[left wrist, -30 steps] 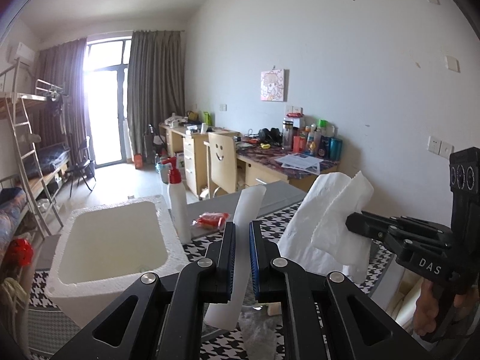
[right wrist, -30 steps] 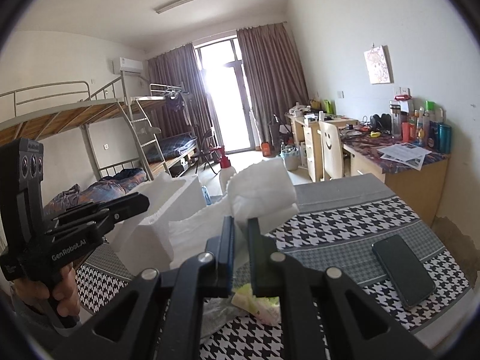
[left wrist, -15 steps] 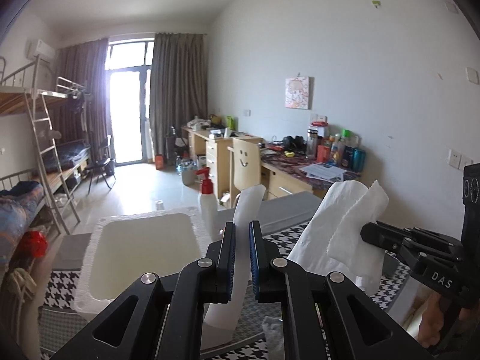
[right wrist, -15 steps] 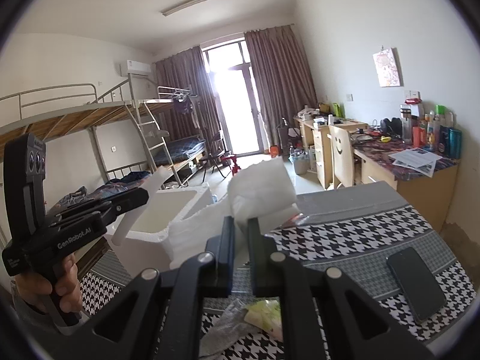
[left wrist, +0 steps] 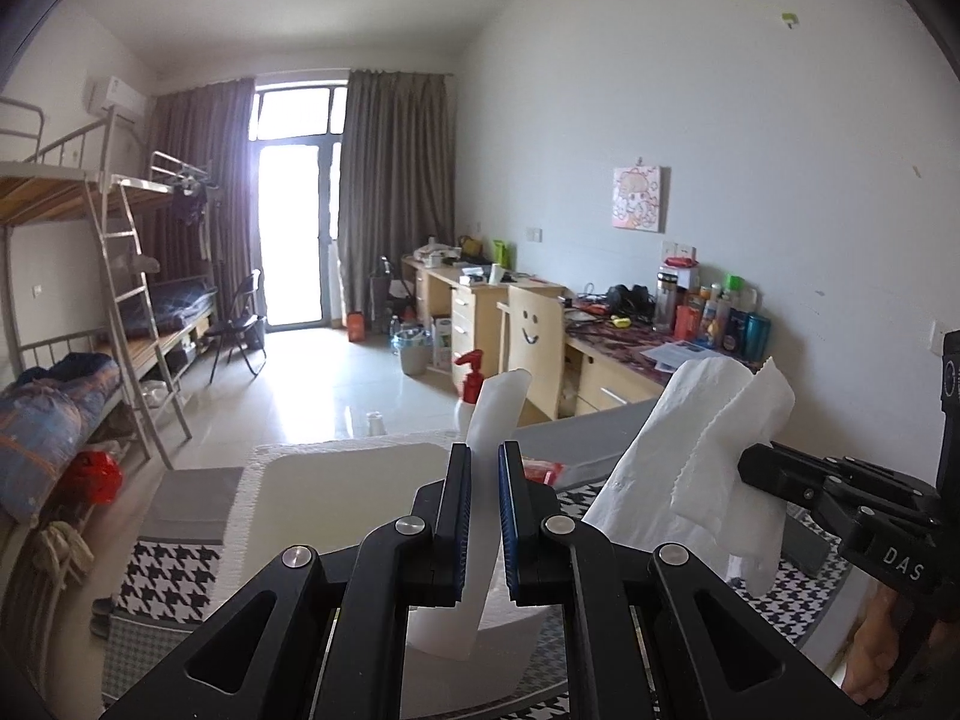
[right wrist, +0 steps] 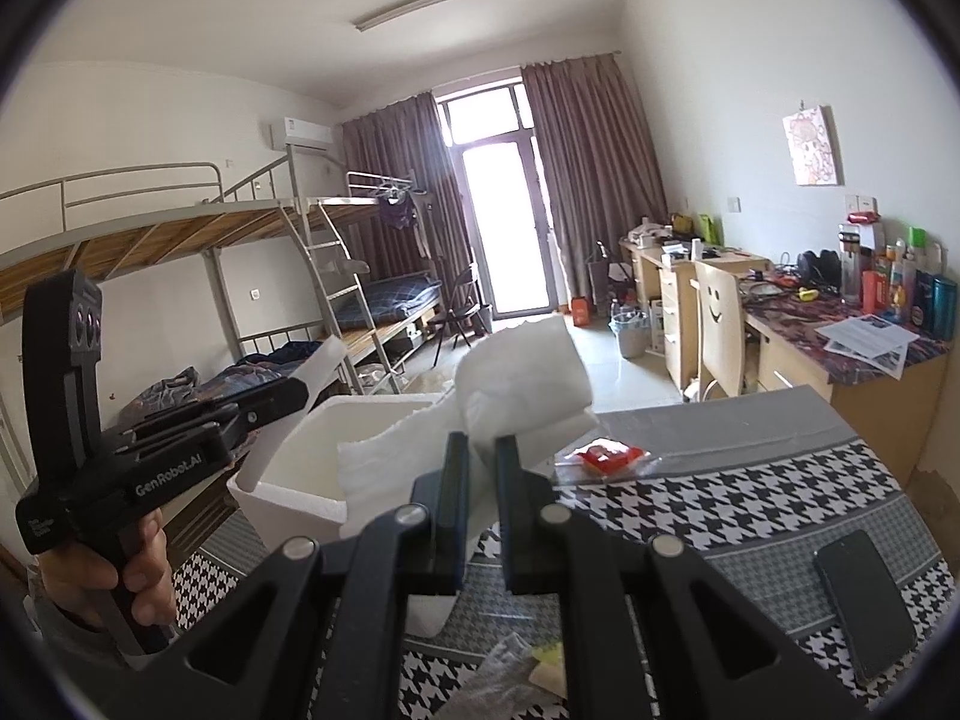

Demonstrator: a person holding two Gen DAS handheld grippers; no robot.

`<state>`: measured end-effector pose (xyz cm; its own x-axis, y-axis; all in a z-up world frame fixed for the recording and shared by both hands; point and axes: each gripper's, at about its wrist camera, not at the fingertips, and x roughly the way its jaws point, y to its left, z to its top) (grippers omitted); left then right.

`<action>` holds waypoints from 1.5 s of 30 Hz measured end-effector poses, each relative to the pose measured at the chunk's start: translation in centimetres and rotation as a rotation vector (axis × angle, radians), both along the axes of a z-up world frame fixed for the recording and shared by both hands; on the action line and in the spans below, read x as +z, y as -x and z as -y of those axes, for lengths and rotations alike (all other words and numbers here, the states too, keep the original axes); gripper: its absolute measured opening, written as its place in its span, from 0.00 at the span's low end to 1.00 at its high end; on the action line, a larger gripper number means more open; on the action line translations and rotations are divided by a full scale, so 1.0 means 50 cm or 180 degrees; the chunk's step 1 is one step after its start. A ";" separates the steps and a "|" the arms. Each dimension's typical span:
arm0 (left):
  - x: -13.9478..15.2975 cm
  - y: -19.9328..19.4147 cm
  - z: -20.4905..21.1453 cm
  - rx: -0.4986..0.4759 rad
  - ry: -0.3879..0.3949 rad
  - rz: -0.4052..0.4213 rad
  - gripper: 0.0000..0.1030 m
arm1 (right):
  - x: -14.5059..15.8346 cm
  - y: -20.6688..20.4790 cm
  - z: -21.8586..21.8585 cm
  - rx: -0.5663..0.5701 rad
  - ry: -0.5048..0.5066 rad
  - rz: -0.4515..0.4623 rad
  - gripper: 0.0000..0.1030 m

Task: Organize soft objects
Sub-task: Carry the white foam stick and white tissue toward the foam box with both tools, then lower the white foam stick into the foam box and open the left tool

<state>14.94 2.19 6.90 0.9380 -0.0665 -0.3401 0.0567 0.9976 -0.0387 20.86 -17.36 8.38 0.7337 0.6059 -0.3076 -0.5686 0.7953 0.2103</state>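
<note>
Above the white foam box (right wrist: pixel 312 462), the "GenRobot.AI" left gripper (right wrist: pixel 303 397) clenched a foam strip (left wrist: pixel 480 516) and the "DAS" right gripper (left wrist: pixel 747 465) clenched crumpled paper towel (right wrist: pixel 522 384), red packet (right wrist: pixel 609 457) beside.

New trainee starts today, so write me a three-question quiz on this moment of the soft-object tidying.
1. True or false: the left claw is shut on a white foam sheet.
2. What does the right claw hold?
A. the dark phone
B. a white paper towel
C. the red-topped spray bottle
3. Fill in: the small red packet lies on the table beside the white ____ box.

Key
1. True.
2. B; the towel is pinched between the shut jaws and bunches up above them.
3. Foam; the open box sits at the table's left end, as the right wrist view shows.
</note>
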 end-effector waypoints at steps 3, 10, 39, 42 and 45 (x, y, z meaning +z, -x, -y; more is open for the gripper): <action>-0.002 -0.004 -0.008 0.0082 -0.0013 -0.0002 0.10 | 0.002 -0.006 -0.010 0.0064 0.0002 0.0003 0.11; -0.008 -0.019 -0.021 0.0162 -0.0020 -0.0054 0.10 | 0.005 -0.018 -0.044 0.0200 0.0049 0.0017 0.11; -0.051 -0.075 -0.077 0.0466 -0.0080 -0.0286 0.76 | 0.002 -0.060 -0.096 0.0217 0.0190 -0.0053 0.11; -0.047 -0.065 -0.093 0.0580 -0.0033 -0.0218 0.81 | 0.003 -0.064 -0.099 0.0207 0.0211 -0.0055 0.11; -0.046 -0.060 -0.107 0.0653 -0.0032 -0.0214 0.96 | 0.004 -0.064 -0.107 0.0209 0.0230 -0.0057 0.11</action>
<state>17.96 7.53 4.60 0.9067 0.1271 -0.4021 -0.1499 0.9884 -0.0256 24.08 -11.99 8.58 0.6870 0.6283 -0.3651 -0.6167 0.7698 0.1644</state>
